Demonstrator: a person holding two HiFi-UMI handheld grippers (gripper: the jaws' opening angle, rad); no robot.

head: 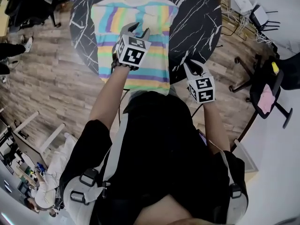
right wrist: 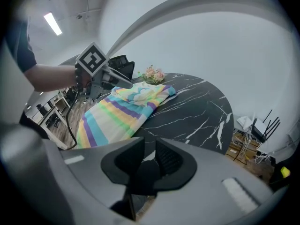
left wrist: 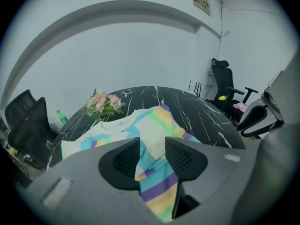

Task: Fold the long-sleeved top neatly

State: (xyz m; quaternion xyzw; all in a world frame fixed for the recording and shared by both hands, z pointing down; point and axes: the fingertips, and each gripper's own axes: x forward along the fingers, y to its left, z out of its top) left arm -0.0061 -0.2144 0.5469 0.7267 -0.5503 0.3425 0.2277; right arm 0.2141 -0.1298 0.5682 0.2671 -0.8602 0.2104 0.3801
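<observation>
Though on table [left wrist: 201,116], flowers [left wrist: 104,103] beyond top [left wrist: 151,131].

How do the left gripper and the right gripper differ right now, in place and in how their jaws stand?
The left gripper hovers over the striped top; the right gripper is beside it, over bare black table near the edge. The left gripper's jaws stand well apart with striped fabric showing between them; the right gripper's leave a narrow gap with nothing in it. Both point downward, and neither pinches the top.
</observation>
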